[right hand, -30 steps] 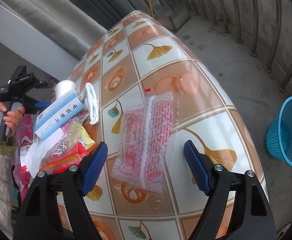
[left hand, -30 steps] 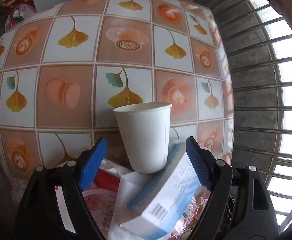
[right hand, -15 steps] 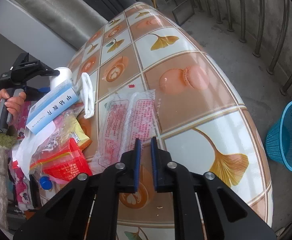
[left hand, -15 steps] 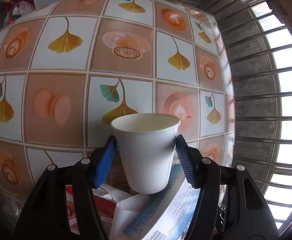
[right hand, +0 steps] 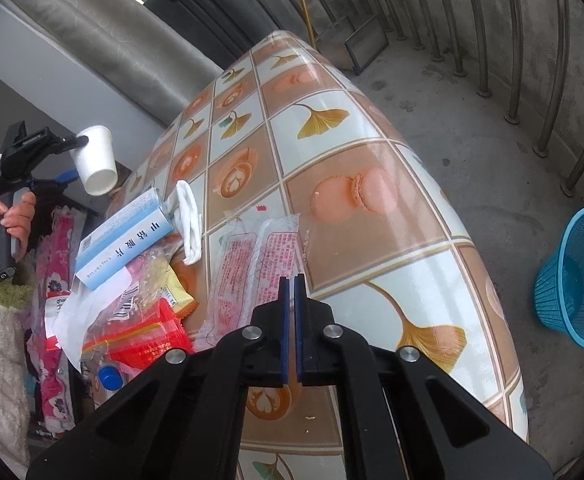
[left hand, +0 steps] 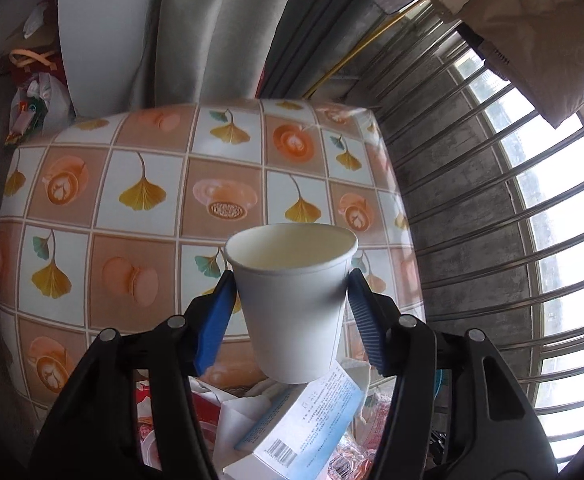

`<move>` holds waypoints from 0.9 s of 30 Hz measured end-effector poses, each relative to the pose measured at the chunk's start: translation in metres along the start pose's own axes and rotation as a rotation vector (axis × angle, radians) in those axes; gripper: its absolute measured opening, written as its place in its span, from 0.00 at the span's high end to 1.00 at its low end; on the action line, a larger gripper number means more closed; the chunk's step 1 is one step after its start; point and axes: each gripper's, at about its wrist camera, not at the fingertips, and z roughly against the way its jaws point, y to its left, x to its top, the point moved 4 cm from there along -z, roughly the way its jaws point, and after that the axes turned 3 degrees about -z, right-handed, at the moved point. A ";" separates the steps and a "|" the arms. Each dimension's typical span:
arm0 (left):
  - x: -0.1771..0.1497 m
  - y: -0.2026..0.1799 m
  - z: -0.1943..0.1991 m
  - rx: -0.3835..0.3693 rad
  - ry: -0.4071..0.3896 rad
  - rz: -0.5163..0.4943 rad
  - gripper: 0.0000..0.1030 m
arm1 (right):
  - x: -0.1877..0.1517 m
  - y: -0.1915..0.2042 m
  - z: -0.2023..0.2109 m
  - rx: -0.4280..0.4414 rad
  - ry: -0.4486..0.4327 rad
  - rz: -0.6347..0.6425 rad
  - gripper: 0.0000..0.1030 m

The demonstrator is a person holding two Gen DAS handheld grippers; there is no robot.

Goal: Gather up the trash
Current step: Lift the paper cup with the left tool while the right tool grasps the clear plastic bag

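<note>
My left gripper (left hand: 289, 280) is shut on a white paper cup (left hand: 292, 304) and holds it upright in the air above the trash pile; it also shows in the right wrist view (right hand: 96, 164). My right gripper (right hand: 291, 280) is shut on the near edge of a clear plastic wrapper with red print (right hand: 251, 268) lying on the table. A blue and white box (right hand: 123, 240), a white tissue (right hand: 187, 220), a red packet (right hand: 147, 336) and a yellow packet (right hand: 171, 292) lie in a pile at the table's left edge.
The table (right hand: 372, 128) has a tiled ginkgo and macaron cloth. A blue mesh waste basket (right hand: 576, 276) stands on the floor to the right. Metal railings (left hand: 512, 216) run past the table's far side. A grey curtain (left hand: 211, 32) hangs behind.
My left gripper closed on the paper cup and lifted it off the pile. My right gripper closed on the plastic wrapper's edge.
</note>
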 end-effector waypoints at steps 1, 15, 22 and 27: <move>0.001 -0.004 0.011 -0.003 -0.022 -0.008 0.48 | -0.002 0.002 -0.002 -0.004 0.020 0.013 0.88; -0.086 -0.062 0.125 -0.098 -0.184 -0.136 0.48 | -0.034 0.046 -0.036 -0.299 0.016 0.358 0.62; -0.155 -0.068 0.142 -0.127 -0.258 -0.148 0.48 | -0.037 0.036 -0.029 -0.313 0.003 0.349 0.97; -0.205 -0.071 0.141 -0.129 -0.291 -0.143 0.48 | -0.047 0.025 -0.017 -0.309 -0.001 0.325 0.99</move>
